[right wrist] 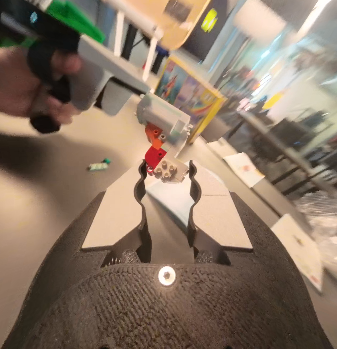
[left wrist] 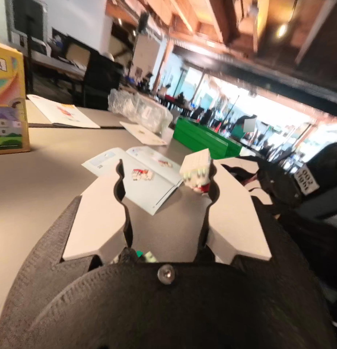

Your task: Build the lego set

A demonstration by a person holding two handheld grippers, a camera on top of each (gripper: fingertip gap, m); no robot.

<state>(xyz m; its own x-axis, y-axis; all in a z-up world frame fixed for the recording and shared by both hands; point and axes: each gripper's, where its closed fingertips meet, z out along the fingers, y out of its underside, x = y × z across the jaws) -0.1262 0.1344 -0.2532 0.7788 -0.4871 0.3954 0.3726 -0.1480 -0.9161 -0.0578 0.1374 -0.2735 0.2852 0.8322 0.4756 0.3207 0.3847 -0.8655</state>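
Note:
A white lego model [right wrist: 164, 120] with red and orange parts and a tan studded brick at its lower end hangs above the table, tilted. My right gripper [right wrist: 167, 164] is shut on its lower end. In the left wrist view the model [left wrist: 197, 166] sits against the inner side of my left gripper's right finger. My left gripper [left wrist: 165, 164] is open wide and holds nothing. In the right wrist view a hand holds the left gripper at upper left, and one of its fingers [right wrist: 116, 62] reaches the model's top. The open instruction booklet [left wrist: 145, 175] lies under both grippers.
A yellow set box [left wrist: 9, 105] stands at the left. A green box [left wrist: 199, 139], clear plastic bags [left wrist: 141, 111] and two more booklets [left wrist: 63, 113] lie farther back. Small loose green and white pieces [right wrist: 99, 165] lie on the grey table [left wrist: 41, 188]. My right fingertips sit around 8 centimeters from my left ones.

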